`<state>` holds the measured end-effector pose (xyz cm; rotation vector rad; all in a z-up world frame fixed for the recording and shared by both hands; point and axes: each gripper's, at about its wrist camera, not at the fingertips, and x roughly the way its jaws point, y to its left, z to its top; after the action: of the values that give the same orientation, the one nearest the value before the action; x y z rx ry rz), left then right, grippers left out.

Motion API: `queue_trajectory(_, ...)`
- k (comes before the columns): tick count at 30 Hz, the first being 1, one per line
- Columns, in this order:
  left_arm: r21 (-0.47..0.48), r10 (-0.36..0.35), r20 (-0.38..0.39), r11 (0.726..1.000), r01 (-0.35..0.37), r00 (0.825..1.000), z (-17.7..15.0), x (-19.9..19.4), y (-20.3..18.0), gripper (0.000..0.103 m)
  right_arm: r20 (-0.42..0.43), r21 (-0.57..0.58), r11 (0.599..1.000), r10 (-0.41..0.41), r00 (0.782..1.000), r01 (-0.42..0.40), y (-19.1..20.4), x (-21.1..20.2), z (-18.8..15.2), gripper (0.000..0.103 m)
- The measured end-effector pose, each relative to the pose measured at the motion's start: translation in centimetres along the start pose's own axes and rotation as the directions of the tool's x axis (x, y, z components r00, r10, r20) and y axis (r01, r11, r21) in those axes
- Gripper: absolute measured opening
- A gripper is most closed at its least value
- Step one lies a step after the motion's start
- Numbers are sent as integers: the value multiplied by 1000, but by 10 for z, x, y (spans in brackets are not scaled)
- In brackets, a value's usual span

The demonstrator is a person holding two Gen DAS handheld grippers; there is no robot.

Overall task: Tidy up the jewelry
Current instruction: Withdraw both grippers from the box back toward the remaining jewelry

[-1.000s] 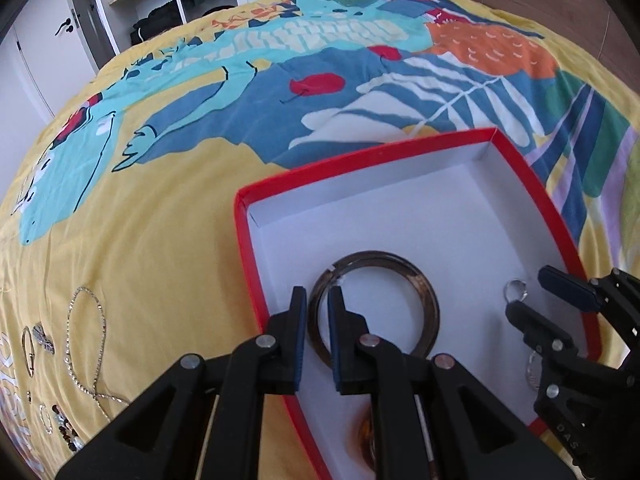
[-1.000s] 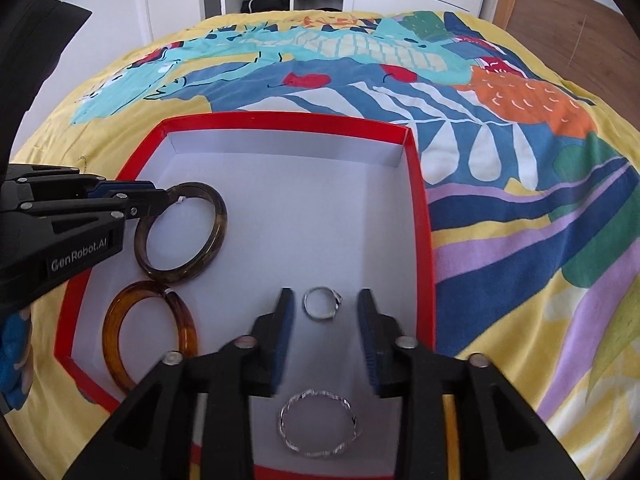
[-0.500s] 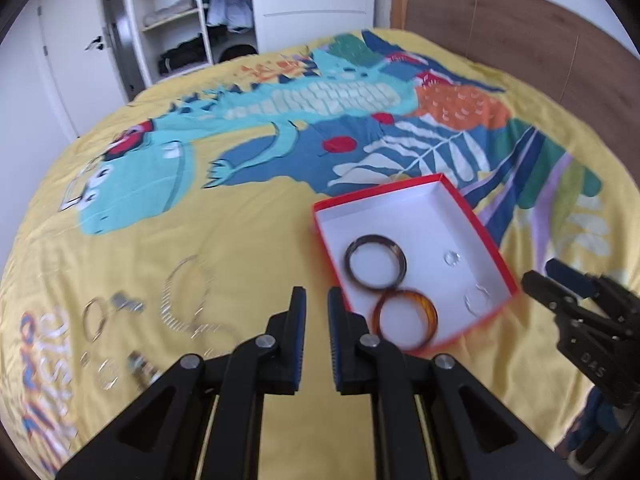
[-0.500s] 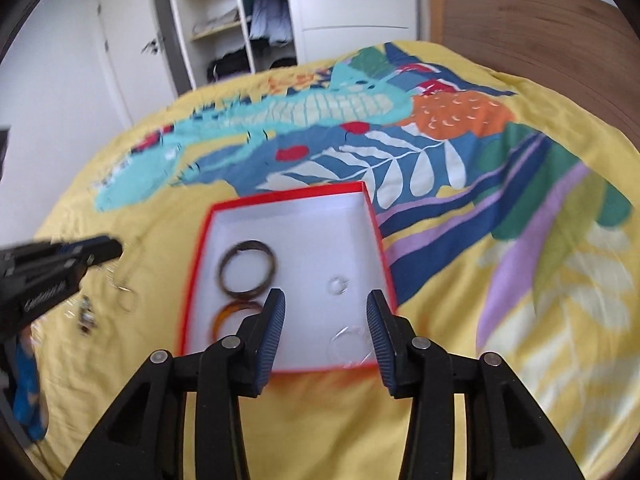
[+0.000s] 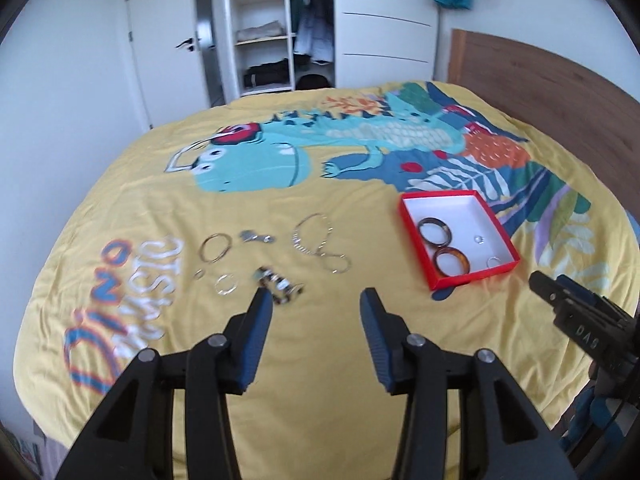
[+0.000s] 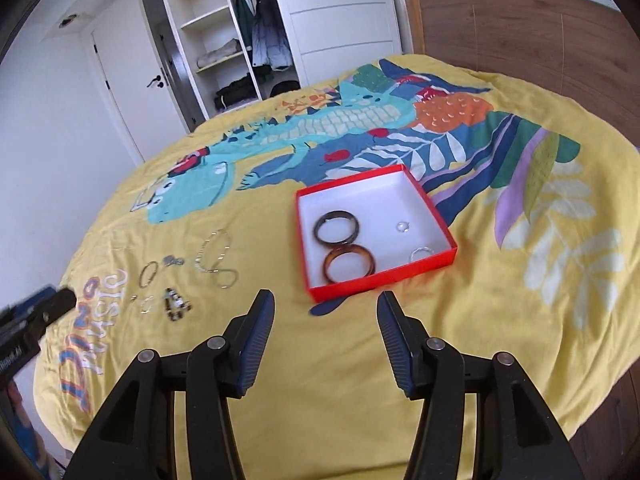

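Observation:
A red box (image 5: 475, 277) with a white inside lies on the bed, also in the right wrist view (image 6: 384, 276). It holds a dark bangle (image 6: 336, 227), an amber bangle (image 6: 349, 266) and two small silver rings (image 6: 404, 227). Loose jewelry lies on the yellow cover to its left: a chain necklace (image 5: 316, 240), thin hoops (image 5: 216, 247) and a beaded piece (image 5: 280, 283). My left gripper (image 5: 316, 312) is open and empty, high above the bed near the beaded piece. My right gripper (image 6: 326, 316) is open and empty, above the bed in front of the box.
The bed has a yellow dinosaur-print cover (image 5: 280, 160). A wooden headboard (image 6: 540, 40) stands at the right. A white wardrobe with open shelves (image 5: 276, 40) and a door (image 5: 160, 52) stand behind the bed.
Both grippers pulled back and up from the box, so the whole bed shows. The left gripper, shut before, has opened. The right gripper has opened wider.

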<state>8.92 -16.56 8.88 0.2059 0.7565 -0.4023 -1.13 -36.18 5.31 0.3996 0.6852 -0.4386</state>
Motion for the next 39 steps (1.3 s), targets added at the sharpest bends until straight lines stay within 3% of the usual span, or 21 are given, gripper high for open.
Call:
queue_trajectory(6,-71,44,45,997,-40,998,-32,-45,38,44,58,-61,998,16,998,-12,37,-47,-4,63)
queue_trajectory(11,-125,84,91,990,-72,992,-50,-78,77,44,102,-103,994,46,994,-35,62,-80,-8,63)
queue_trajectory(18,-231,145,51,964,-130,988,-68,-91,136,44,126,-128,989,92,988,-76,73,-96,-17,63)
queue_trajectory(27,-277,217,6,938,-207,976,-91,-69,175,44,94,-141,983,133,987,-119,79,-67,-23,63)
queue_trajectory(39,-274,179,-106,940,-201,978,-108,13,182,44,-51,-177,968,171,984,-177,96,19,-47,63)
